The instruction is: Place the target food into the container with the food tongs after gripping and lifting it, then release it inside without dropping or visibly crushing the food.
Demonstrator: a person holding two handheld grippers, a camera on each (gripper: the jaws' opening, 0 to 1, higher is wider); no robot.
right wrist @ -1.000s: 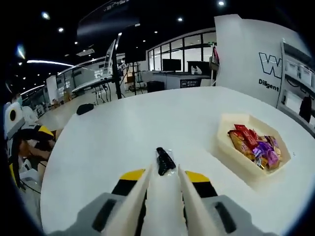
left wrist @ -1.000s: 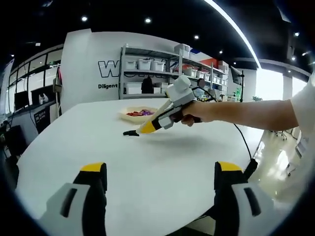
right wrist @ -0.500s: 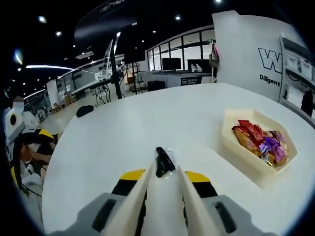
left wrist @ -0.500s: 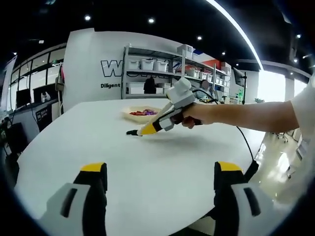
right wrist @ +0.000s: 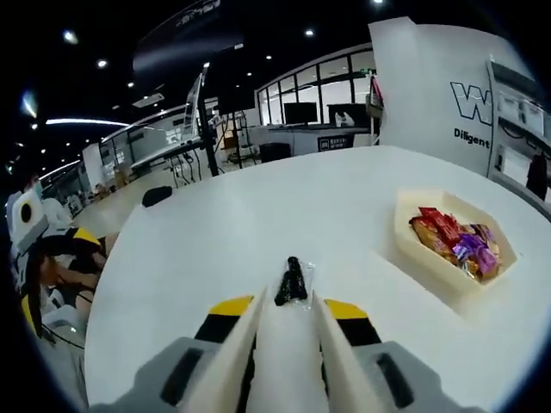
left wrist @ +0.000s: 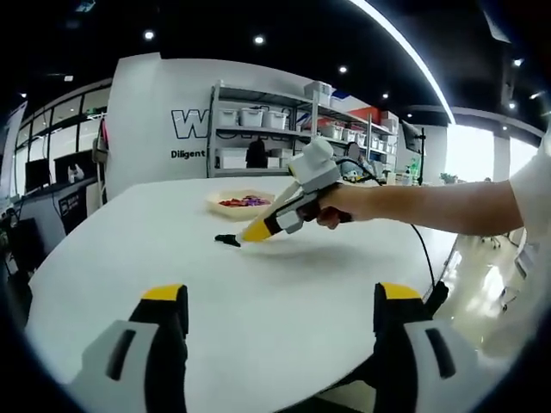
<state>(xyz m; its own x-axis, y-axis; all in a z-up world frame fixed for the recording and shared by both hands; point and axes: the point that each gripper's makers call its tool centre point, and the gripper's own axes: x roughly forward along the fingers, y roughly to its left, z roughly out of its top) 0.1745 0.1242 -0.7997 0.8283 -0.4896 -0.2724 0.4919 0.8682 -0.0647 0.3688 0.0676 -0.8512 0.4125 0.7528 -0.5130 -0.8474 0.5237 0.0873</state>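
- Yellow-tipped left gripper [left wrist: 275, 320] nearest, jaws spread wide over bare white table [left wrist: 284, 292], holding nothing, idle well behind the action.
- Cream food tongs [right wrist: 284, 331] clamped in the right gripper [right wrist: 284, 323], blades rising from the bottom of the right gripper view and narrowing toward the tips.
- Just past those tips: the target food [right wrist: 292, 281], a small dark piece in clear wrap, at the tong ends. Cannot tell for sure whether pinched or only touched; appears caught by its near end, low over the tabletop.
- Seen from the left gripper view: same right gripper [left wrist: 258, 228] held in a hand [left wrist: 331, 206], tongs angled down, dark piece [left wrist: 227, 240] at the tip, close to the surface.
- Farther, ahead and to the right of the tongs: cream container [right wrist: 426, 254], well apart, already holding red, orange and purple wrapped snacks [right wrist: 456, 241].
- Beyond: desks, shelving, wall lettering.
- Risks, as a judgement: slim hold on slippery wrap, so a slip during the carry; a fast swing rightward could shake it free; squeezing harder to compensate could crush it; letting go short of the rim would land it on the table.
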